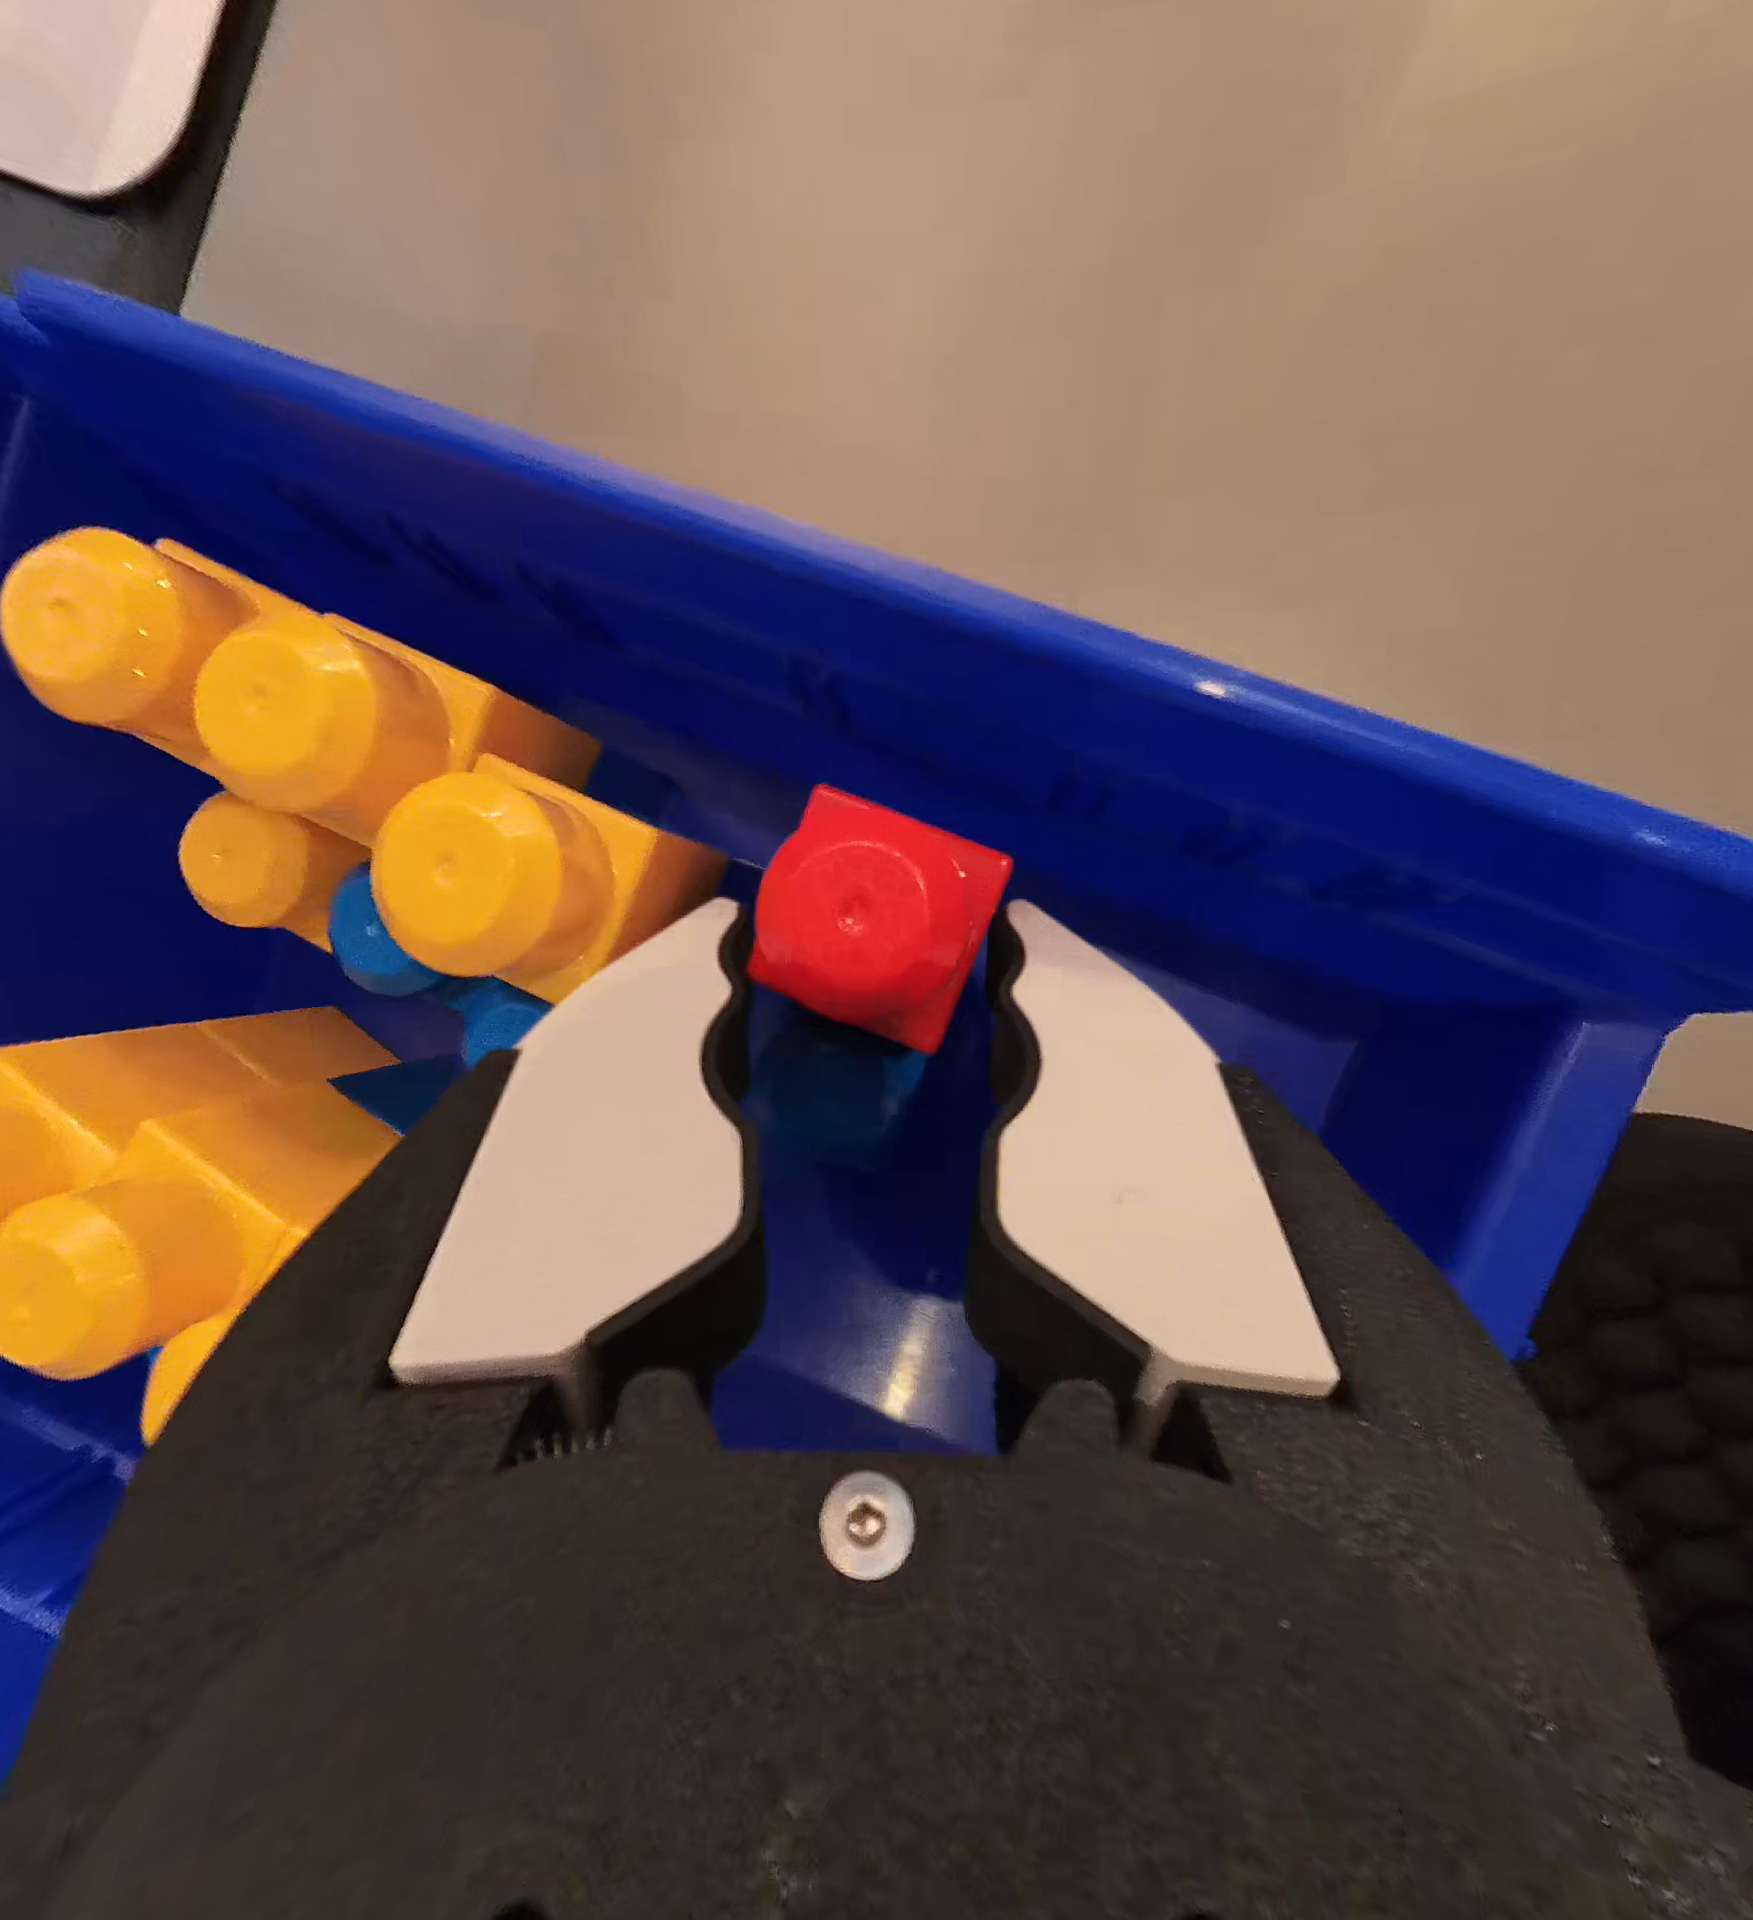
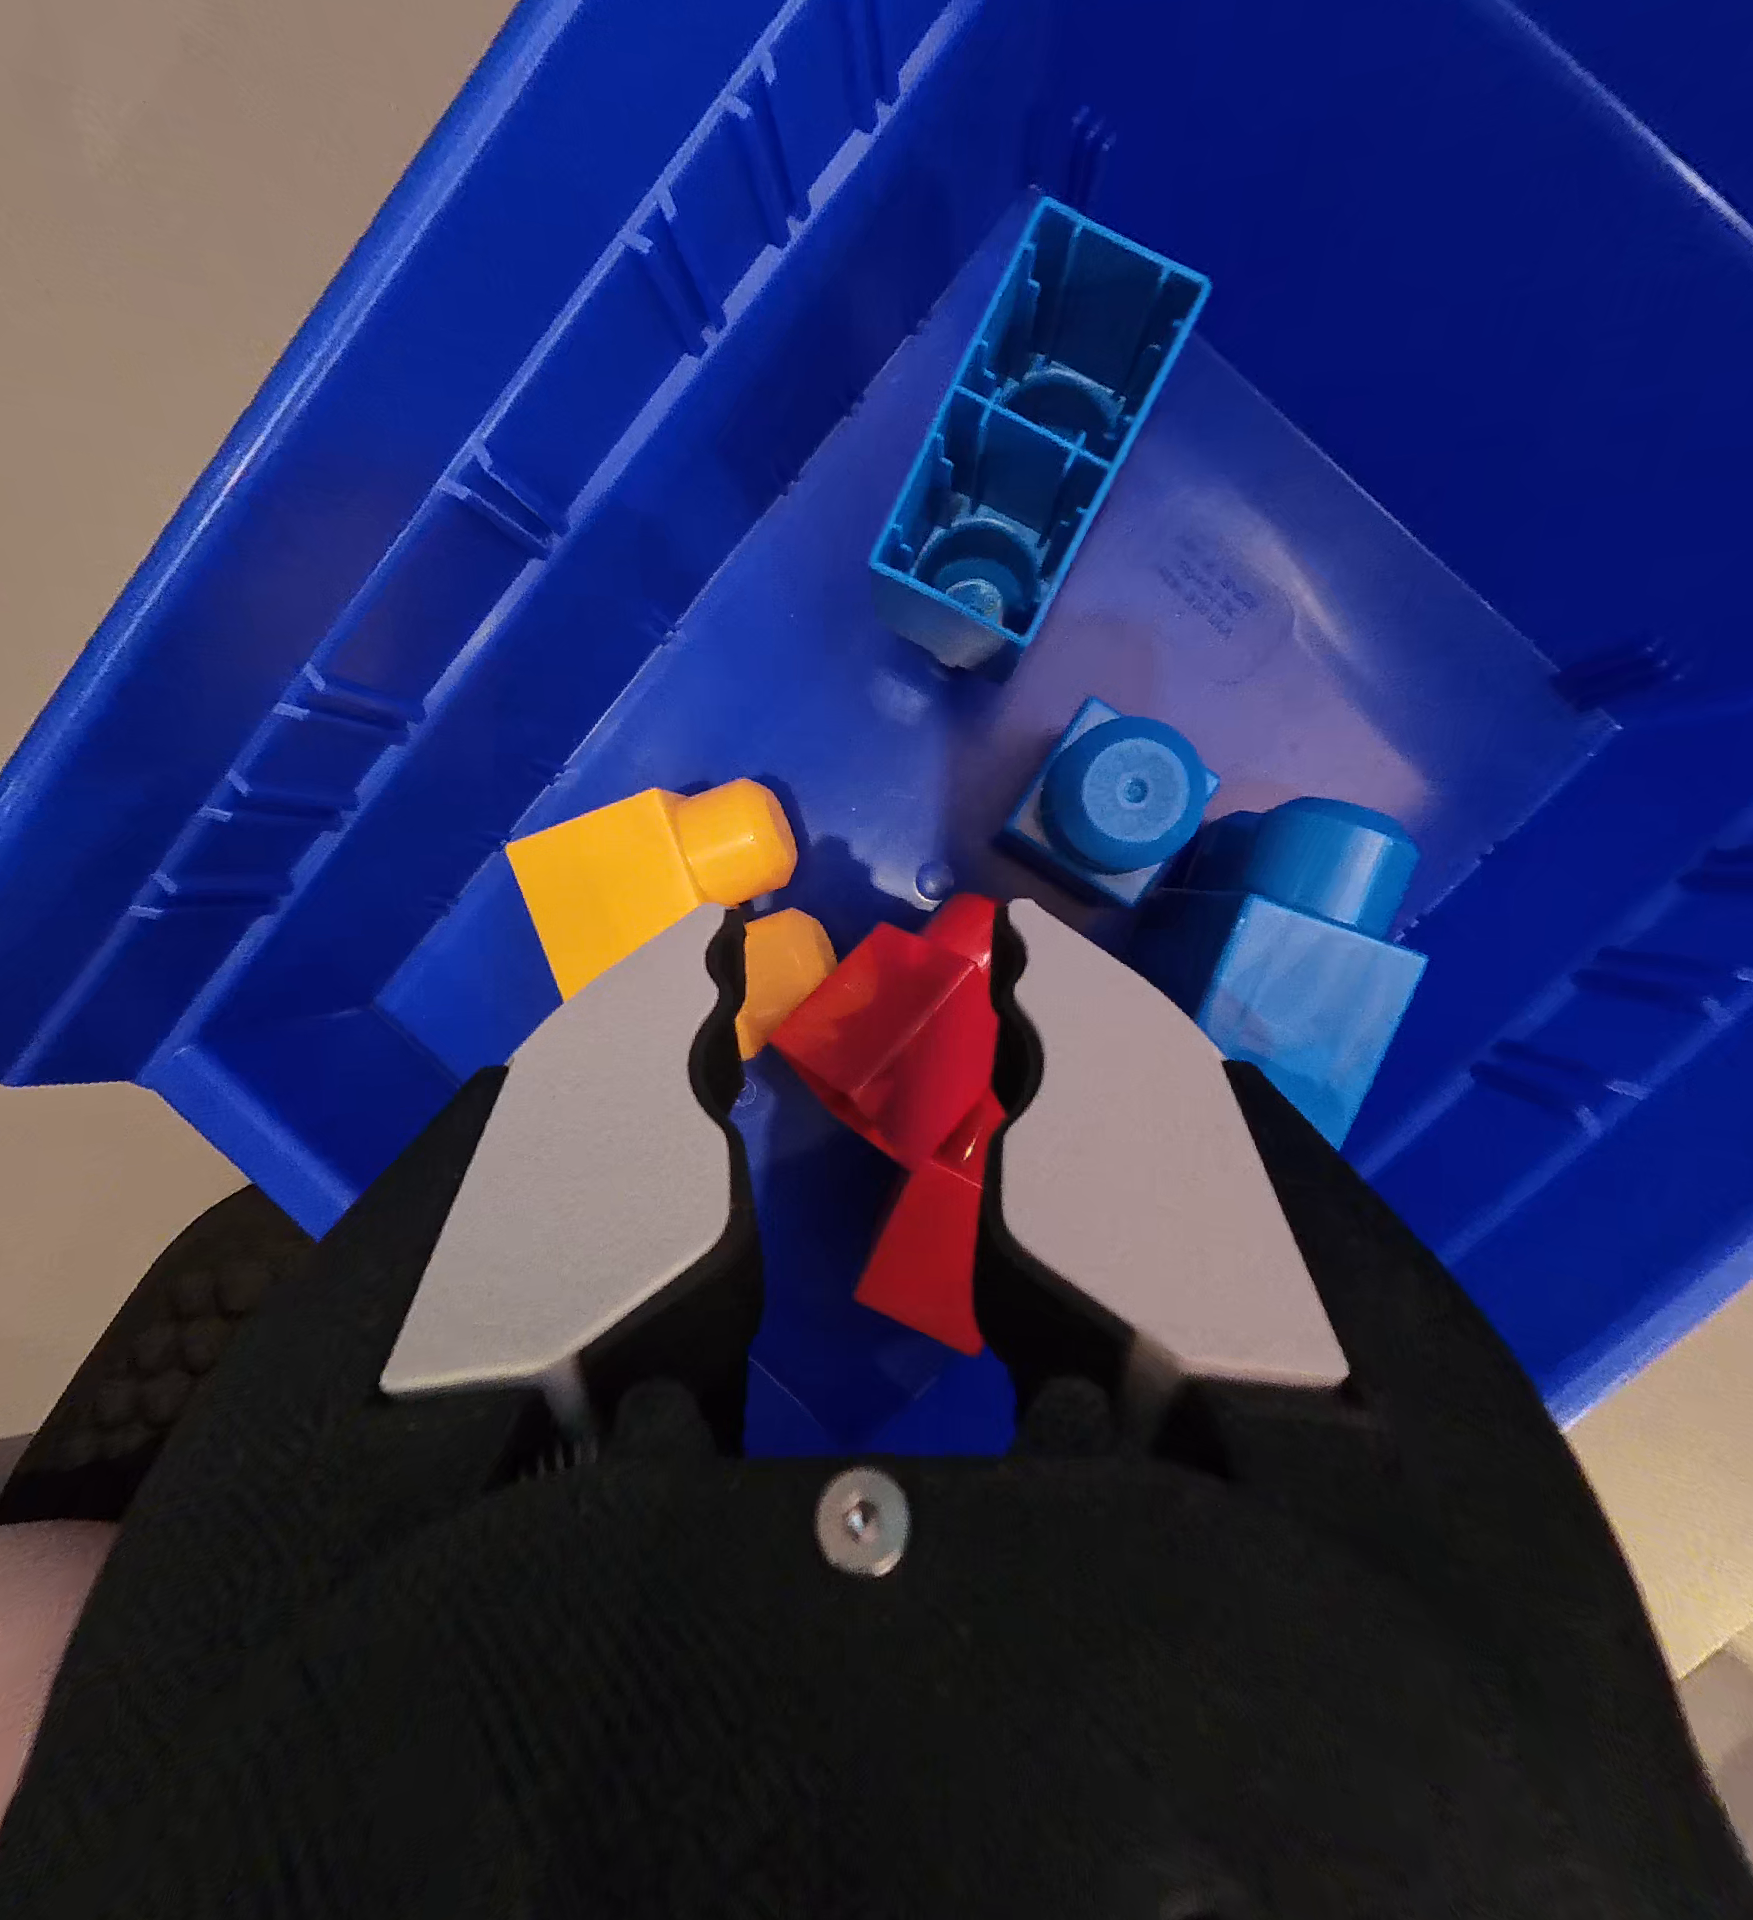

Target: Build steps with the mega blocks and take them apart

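1. A blue plastic bin [image 1: 955,665] fills both wrist views. In the left wrist view its rim runs from ten o'clock down to four o'clock, and in the right wrist view its ribbed wall [image 2: 415,582] climbs toward twelve o'clock over a pale surface.
2. The left gripper [image 1: 864,914] reaches in from six o'clock. Its jaws are spread, with a single-stud red block [image 1: 877,920] sitting between the fingertips. The left tip is at the block's edge, while a narrow gap shows at the right tip, so no firm grip is visible.
3. The right gripper [image 2: 867,914] also enters from six o'clock, jaws apart. A red block piece [image 2: 903,1049] lies in the gap, against the right finger and clear of the left one. Whether it is pinched I cannot tell.
4. Long yellow blocks [image 1: 332,727] pile up at nine to ten o'clock in the left wrist view, studs toward the camera, with more yellow blocks [image 1: 124,1174] at eight o'clock.
5. In the right wrist view, a hollow two-stud blue block [image 2: 1038,436] lies open side up at twelve o'clock.
6. A light blue block [image 2: 1298,966] stands at two o'clock, just beside a smaller single-stud blue block [image 2: 1111,800].
7. A yellow block [image 2: 633,873] lies at ten o'clock, near the left fingertip.
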Available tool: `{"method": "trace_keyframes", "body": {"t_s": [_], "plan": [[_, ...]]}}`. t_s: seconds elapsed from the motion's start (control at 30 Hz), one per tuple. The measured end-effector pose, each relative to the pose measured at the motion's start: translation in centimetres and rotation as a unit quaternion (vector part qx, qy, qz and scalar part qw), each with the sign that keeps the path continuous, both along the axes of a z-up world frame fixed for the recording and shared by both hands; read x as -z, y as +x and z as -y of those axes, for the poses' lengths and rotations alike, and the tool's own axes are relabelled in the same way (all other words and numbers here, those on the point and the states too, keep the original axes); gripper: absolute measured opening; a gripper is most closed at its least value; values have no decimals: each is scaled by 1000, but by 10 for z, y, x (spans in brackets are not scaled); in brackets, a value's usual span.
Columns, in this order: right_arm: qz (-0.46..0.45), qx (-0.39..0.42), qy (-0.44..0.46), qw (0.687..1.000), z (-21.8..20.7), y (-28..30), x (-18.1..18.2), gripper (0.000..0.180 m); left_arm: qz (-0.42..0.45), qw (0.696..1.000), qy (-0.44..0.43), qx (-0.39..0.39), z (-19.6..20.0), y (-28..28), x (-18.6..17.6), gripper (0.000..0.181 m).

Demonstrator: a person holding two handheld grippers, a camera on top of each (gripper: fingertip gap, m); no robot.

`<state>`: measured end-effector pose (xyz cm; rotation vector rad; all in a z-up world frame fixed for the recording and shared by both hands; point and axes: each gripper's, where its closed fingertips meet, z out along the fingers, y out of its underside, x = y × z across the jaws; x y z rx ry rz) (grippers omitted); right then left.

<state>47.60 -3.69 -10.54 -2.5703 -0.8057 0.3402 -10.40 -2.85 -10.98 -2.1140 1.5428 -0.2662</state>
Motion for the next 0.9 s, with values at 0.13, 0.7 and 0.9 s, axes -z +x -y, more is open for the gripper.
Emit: {"method": "trace_keyframes", "body": {"t_s": [0.13,0.7,0.9], "plan": [[-10,-7,17,1000,0,-6,-11,46,4,1000,-8,-23,6,-5,-23,42],[-373,-276,386,797,73,-318,-230,71,541,840,12,26,73,162,-238,40],[-427,-261,302,811,78,-366,-201,73,558,827,-48,40,88,207,-219,40]]}}
